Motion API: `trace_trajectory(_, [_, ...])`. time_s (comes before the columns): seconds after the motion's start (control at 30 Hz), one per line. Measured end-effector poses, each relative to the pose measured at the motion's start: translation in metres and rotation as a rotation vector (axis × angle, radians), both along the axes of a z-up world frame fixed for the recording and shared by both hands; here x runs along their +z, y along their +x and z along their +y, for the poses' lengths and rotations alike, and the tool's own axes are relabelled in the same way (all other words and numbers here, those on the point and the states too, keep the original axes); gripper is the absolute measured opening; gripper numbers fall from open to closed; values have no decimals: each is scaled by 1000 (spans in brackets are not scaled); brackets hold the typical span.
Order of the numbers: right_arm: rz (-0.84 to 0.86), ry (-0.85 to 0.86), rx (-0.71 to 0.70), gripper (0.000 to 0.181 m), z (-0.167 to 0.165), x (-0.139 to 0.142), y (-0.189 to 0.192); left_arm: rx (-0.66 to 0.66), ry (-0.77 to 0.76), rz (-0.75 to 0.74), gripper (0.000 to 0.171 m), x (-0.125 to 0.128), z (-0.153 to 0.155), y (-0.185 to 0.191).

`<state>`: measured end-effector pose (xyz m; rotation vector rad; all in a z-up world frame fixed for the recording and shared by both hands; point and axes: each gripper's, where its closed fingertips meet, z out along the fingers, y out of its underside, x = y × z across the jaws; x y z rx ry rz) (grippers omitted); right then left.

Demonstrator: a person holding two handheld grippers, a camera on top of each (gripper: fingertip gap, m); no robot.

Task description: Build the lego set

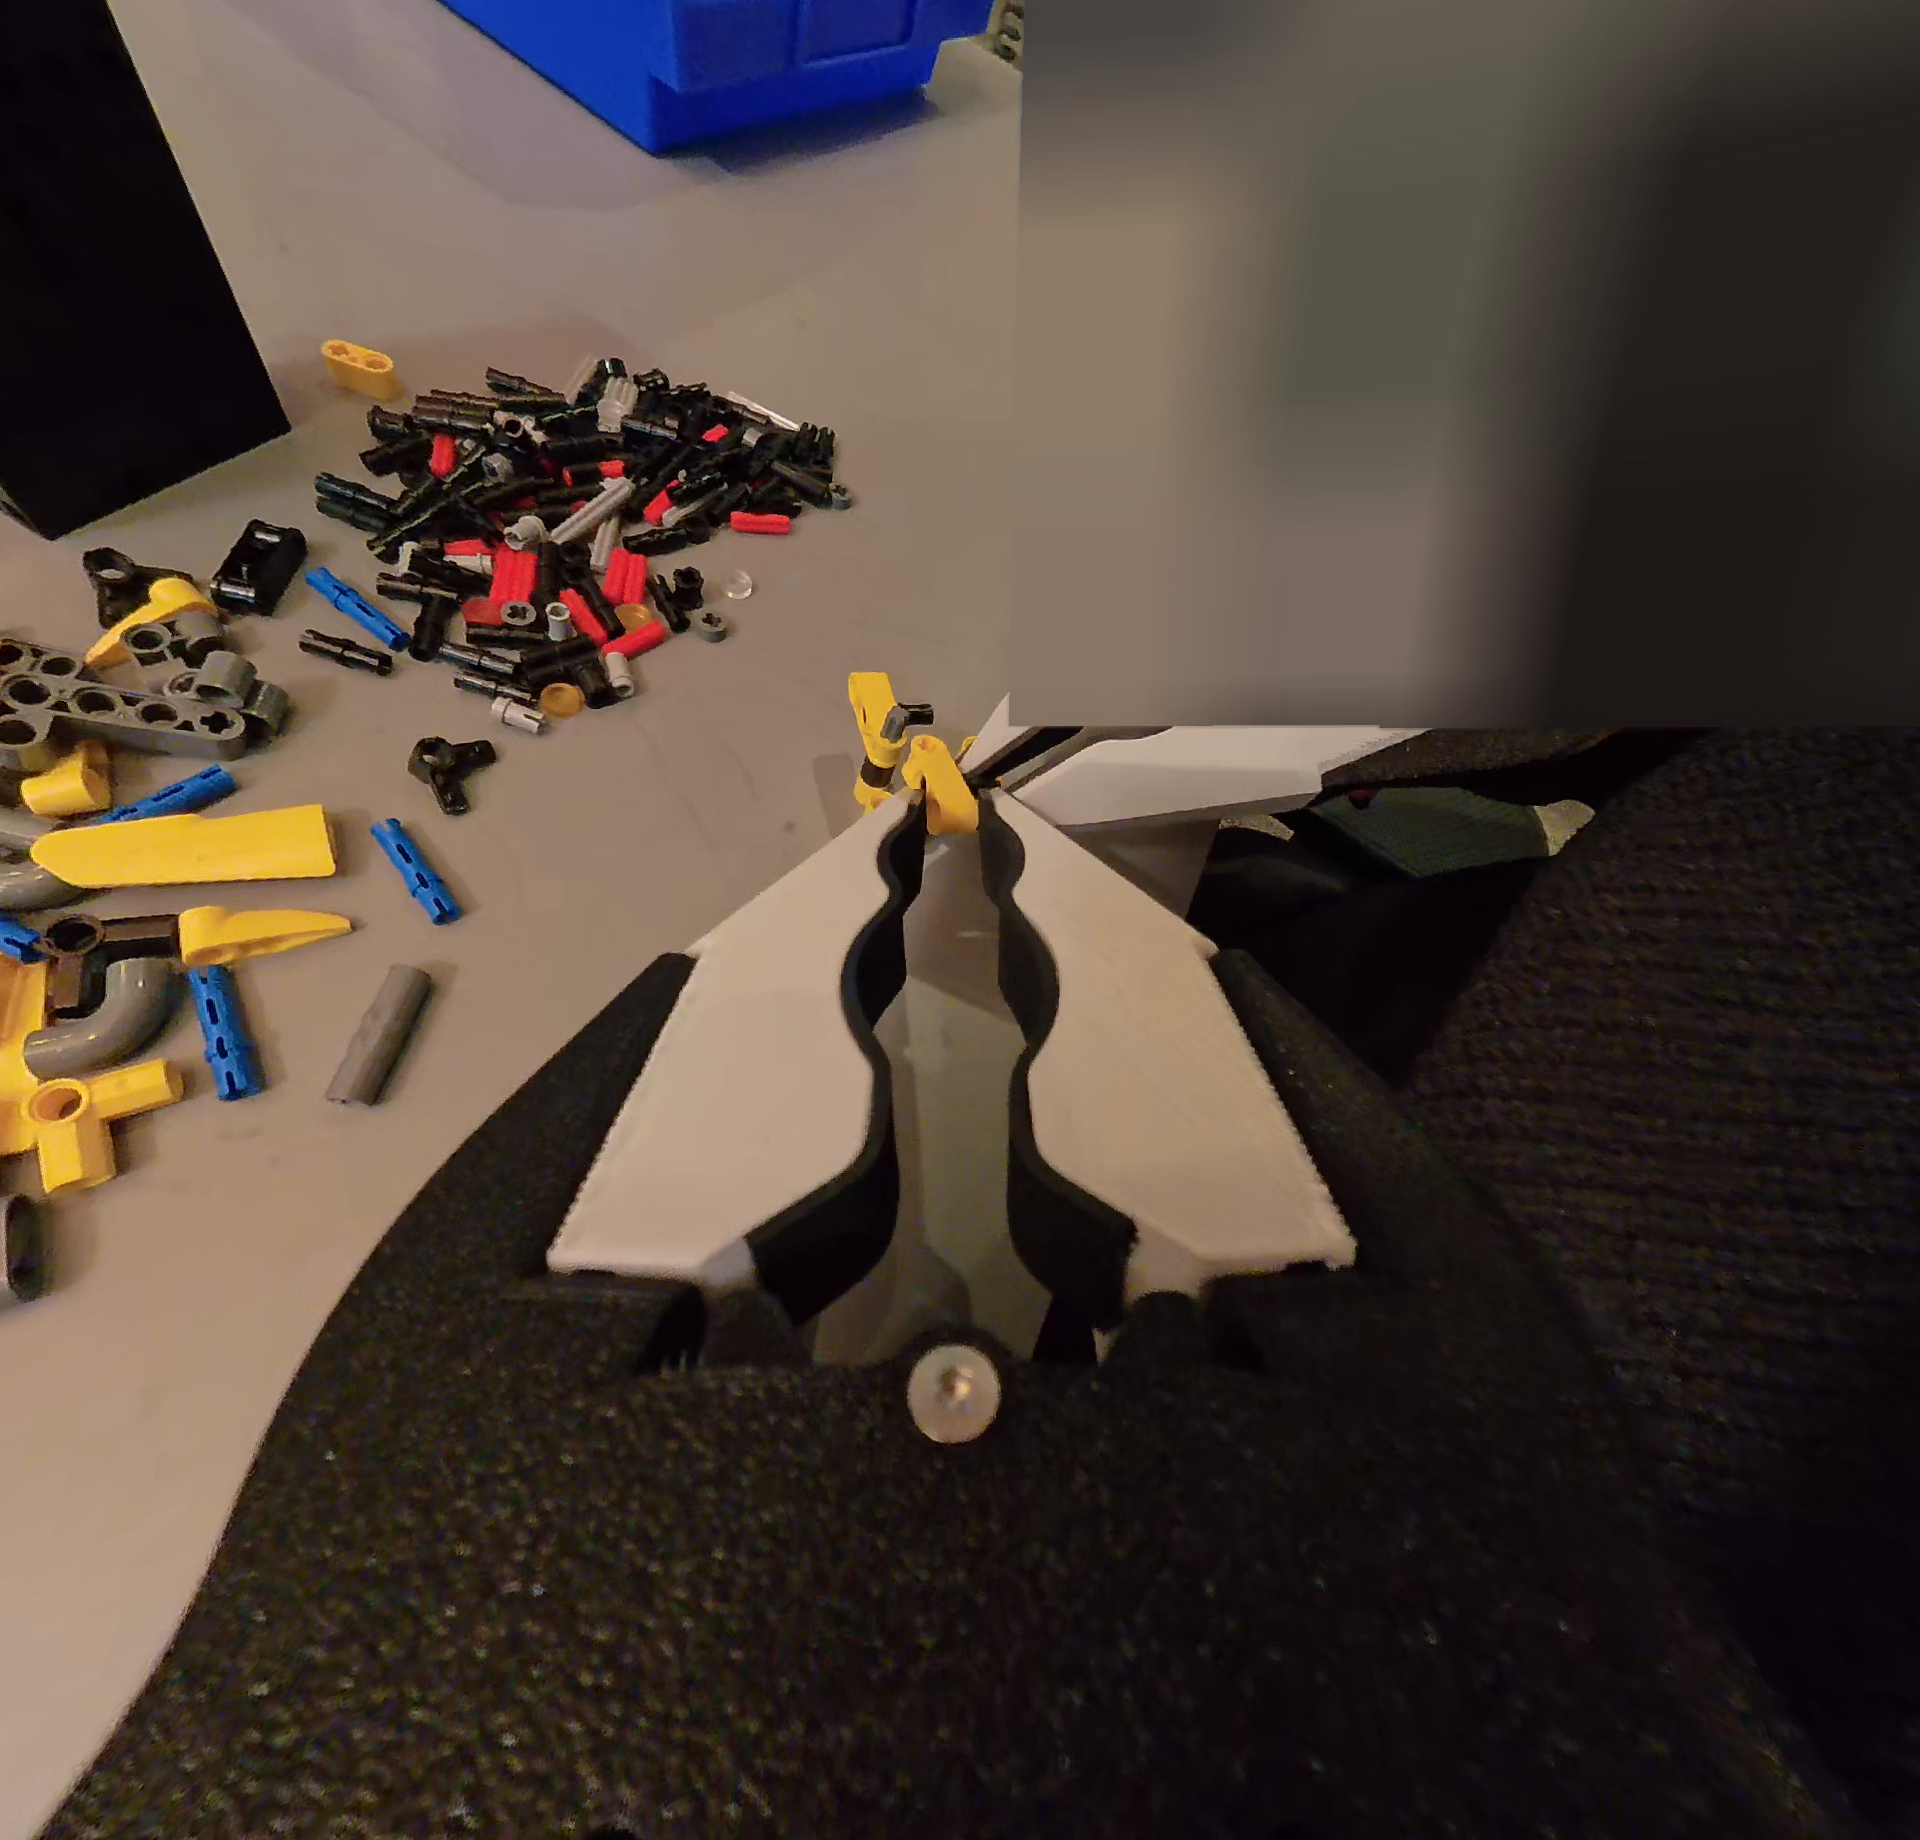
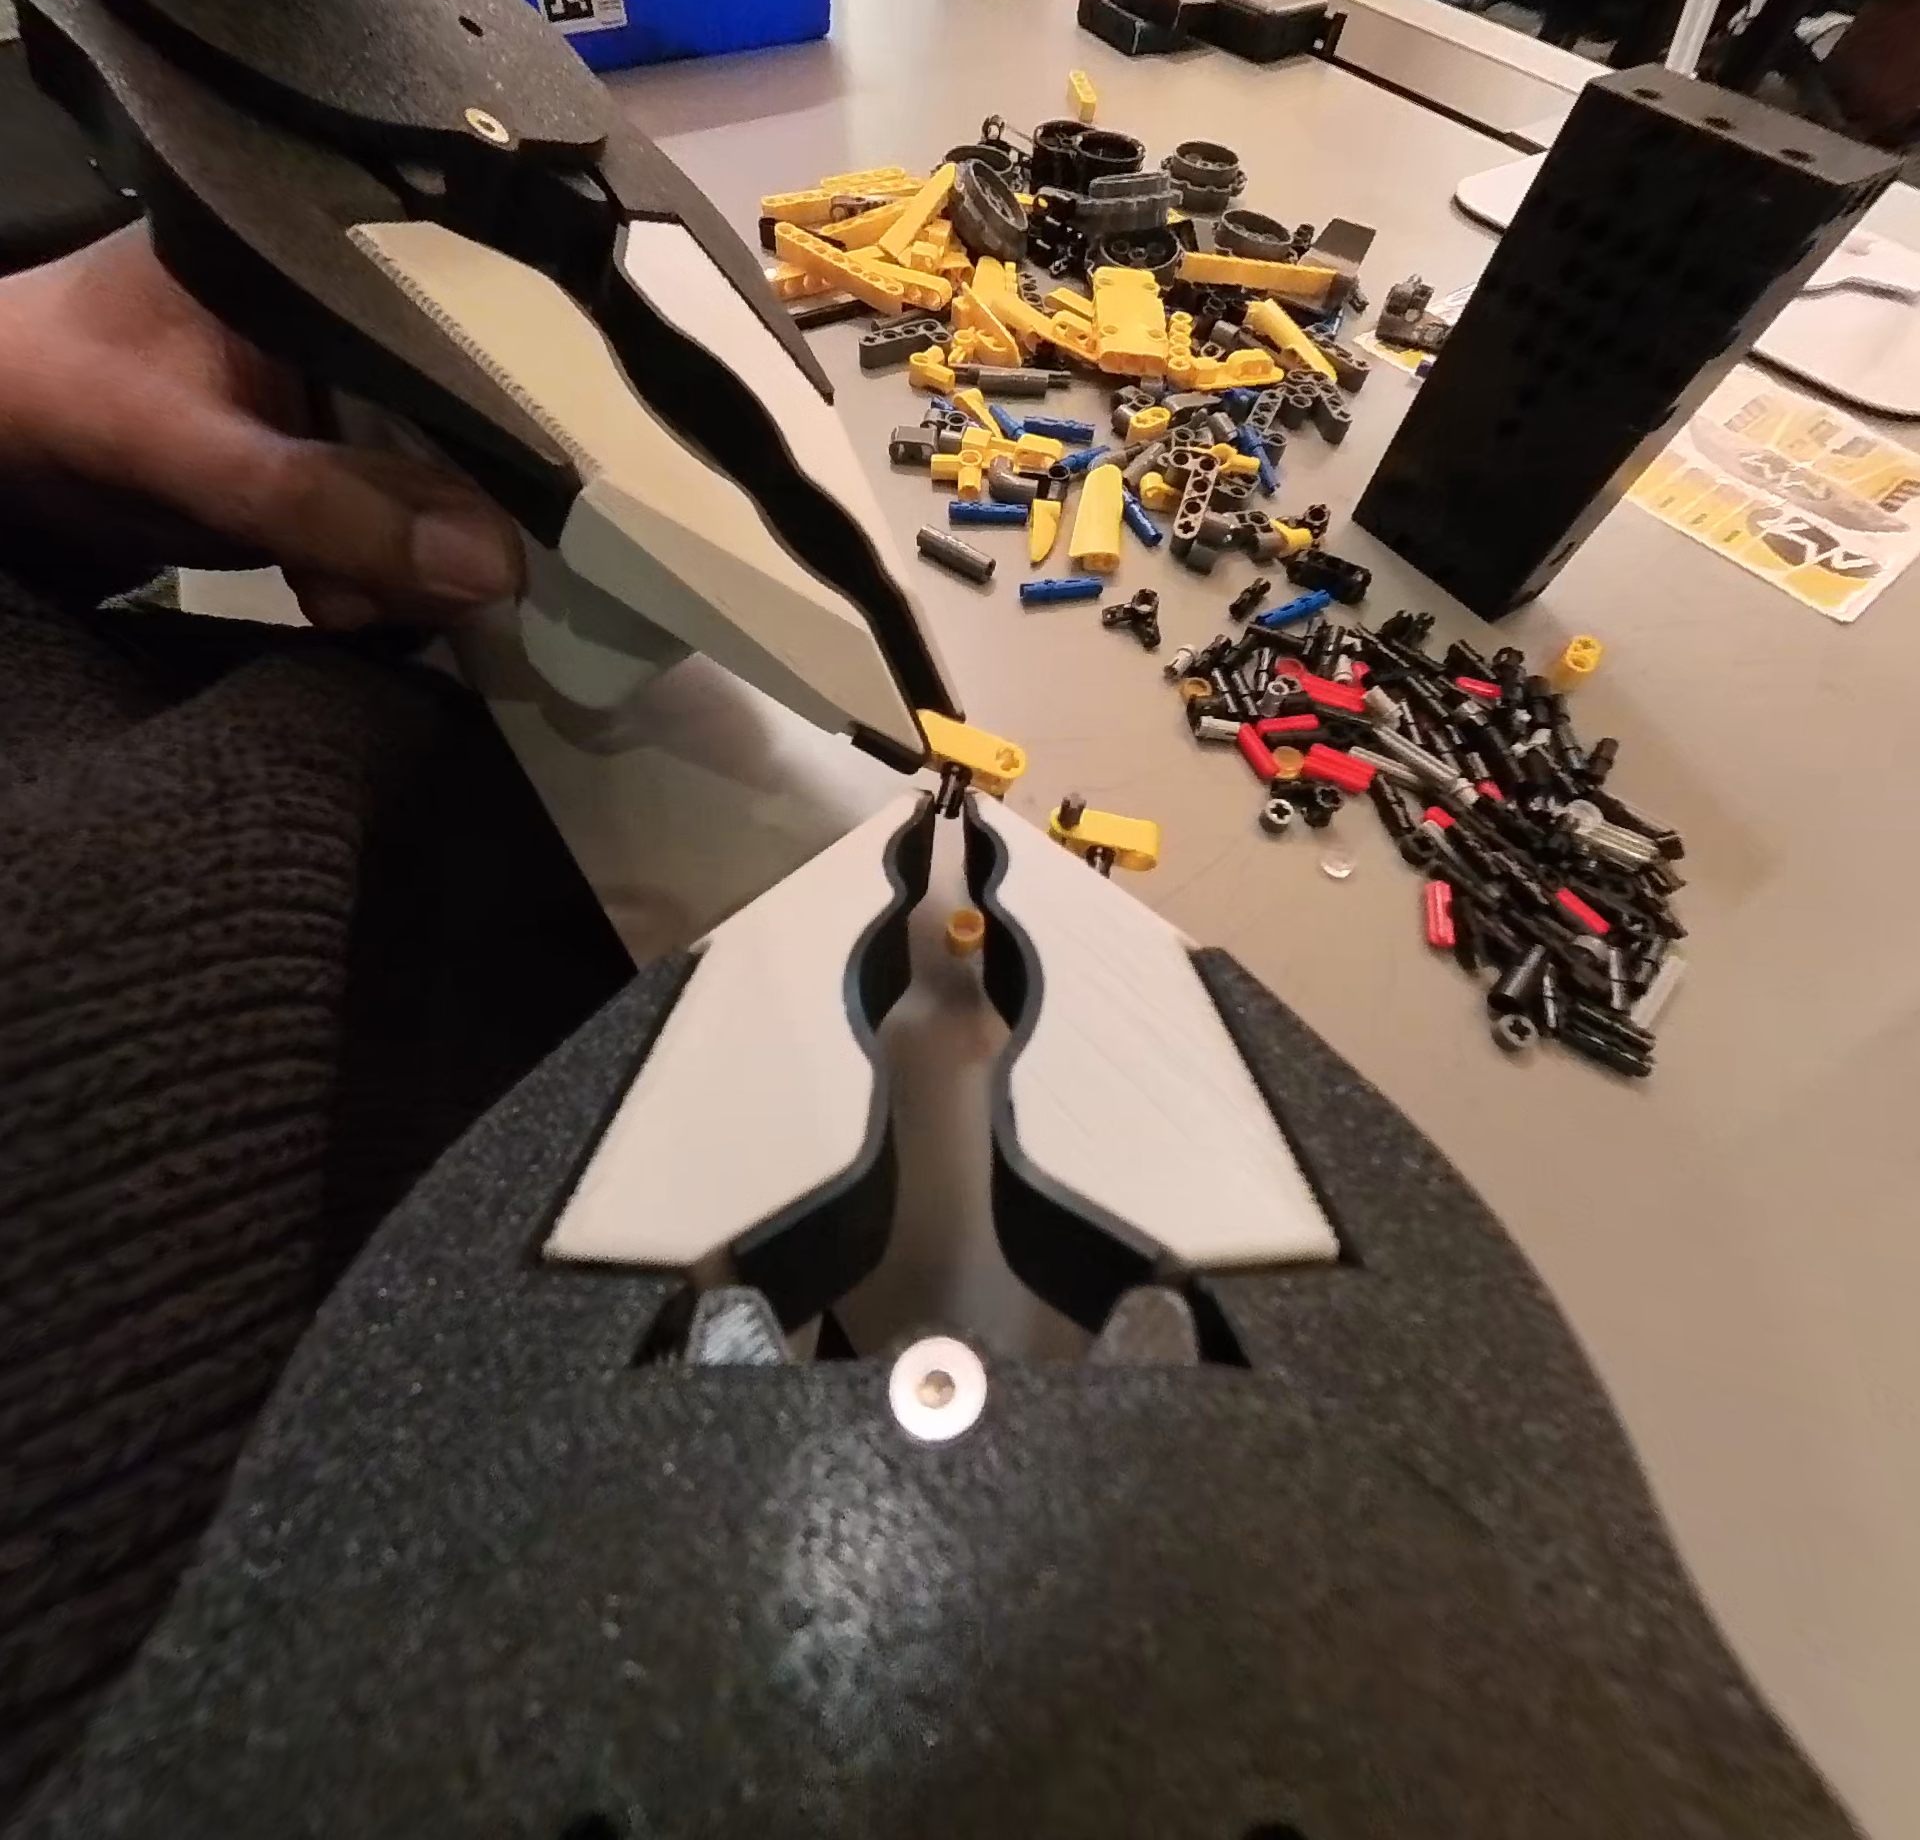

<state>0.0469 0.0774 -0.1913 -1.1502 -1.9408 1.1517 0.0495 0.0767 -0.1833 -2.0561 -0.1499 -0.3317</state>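
Observation:
My left gripper point(image 1: 940, 826) is shut on a small yellow beam point(image 1: 938, 784), held above the grey table point(image 1: 623, 232). In the right wrist view the left gripper point(image 2: 912, 741) comes in from the upper left, with the yellow beam point(image 2: 975, 748) at its tip. My right gripper point(image 2: 948, 805) is shut on a black pin point(image 2: 950, 785) that touches the underside of that beam. A finger of the right gripper point(image 1: 1143, 777) shows in the left wrist view. A second yellow beam with a pin point(image 2: 1107, 834) lies on the table just beyond.
A pile of black, red and grey pins point(image 2: 1455, 814) lies to the right, a pile of yellow and grey beams and wheels point(image 2: 1091, 315) farther off. A tall black block point(image 2: 1621, 336), a blue bin point(image 1: 707, 14), a sticker sheet point(image 2: 1787, 512) and a small yellow round piece point(image 2: 966, 928) are on the table. The tips of both grippers are at nearly the same place. From either gripper's tips it is about 20 cm to the tall black block point(image 2: 1621, 336).

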Motion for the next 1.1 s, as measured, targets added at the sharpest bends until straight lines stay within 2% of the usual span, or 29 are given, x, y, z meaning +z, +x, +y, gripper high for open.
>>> trace_trajectory(0.7, [-42,-36,15,5,-1,-2,1,0,0,-57,10,0,0,0])
trace_trajectory(0.83, [-43,-31,16,5,-2,-2,1,13,17,-132,10,4,0,-5])
trace_trajectory(0.97, [-45,-27,20,5,-3,-2,1,32,48,-282,11,9,3,-12])
trace_trajectory(1.1, [-45,-13,23,5,-3,-2,1,23,19,-361,11,4,4,-11])
